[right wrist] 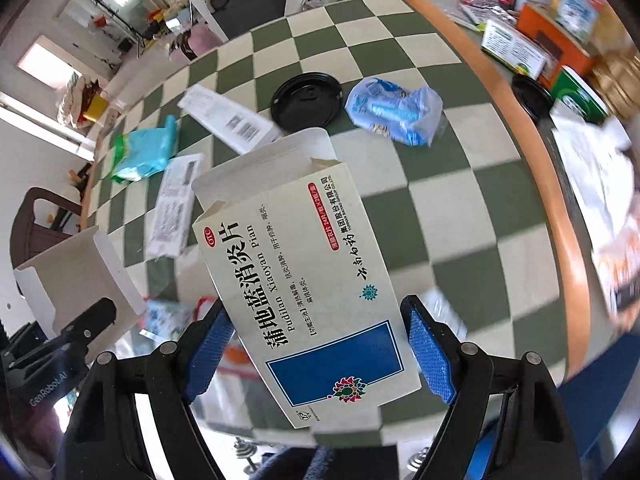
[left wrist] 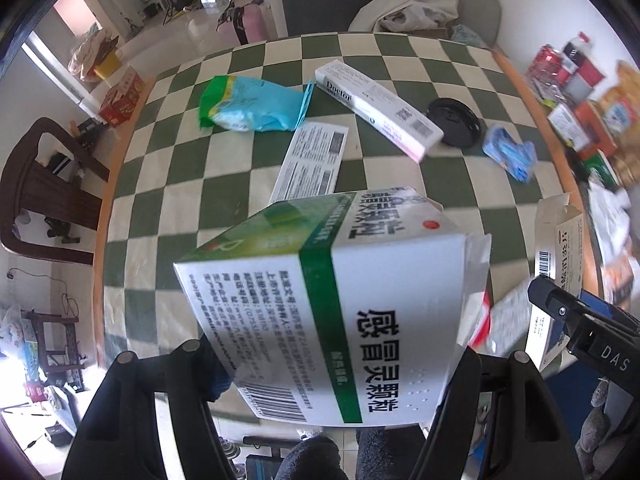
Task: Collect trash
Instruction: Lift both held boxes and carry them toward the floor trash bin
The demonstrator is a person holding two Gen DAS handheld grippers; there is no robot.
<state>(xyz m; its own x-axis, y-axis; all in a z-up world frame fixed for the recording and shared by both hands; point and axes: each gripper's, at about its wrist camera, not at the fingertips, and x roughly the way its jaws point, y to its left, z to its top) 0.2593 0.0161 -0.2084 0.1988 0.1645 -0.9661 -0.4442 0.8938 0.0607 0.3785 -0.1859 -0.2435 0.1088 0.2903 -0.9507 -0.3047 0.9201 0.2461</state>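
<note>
My left gripper (left wrist: 336, 356) is shut on a white and green medicine box (left wrist: 340, 312), held above the checkered table (left wrist: 168, 208). My right gripper (right wrist: 316, 332) is shut on a cream and blue medicine box (right wrist: 304, 280) with its top flap open; this box and gripper also show in the left wrist view (left wrist: 554, 264). On the table lie a blue-green plastic bag (left wrist: 248, 106), a long white Doctor box (left wrist: 380, 108), a paper leaflet (left wrist: 312, 160), a black lid (left wrist: 454, 120) and a crumpled blue wrapper (left wrist: 510, 154).
A wooden rim (right wrist: 560, 184) edges the table on the right, with boxes and bottles (right wrist: 540, 20) crowded beyond it. A dark chair (left wrist: 44, 188) stands left of the table. Another chair with a white bag (left wrist: 408, 8) is at the far side.
</note>
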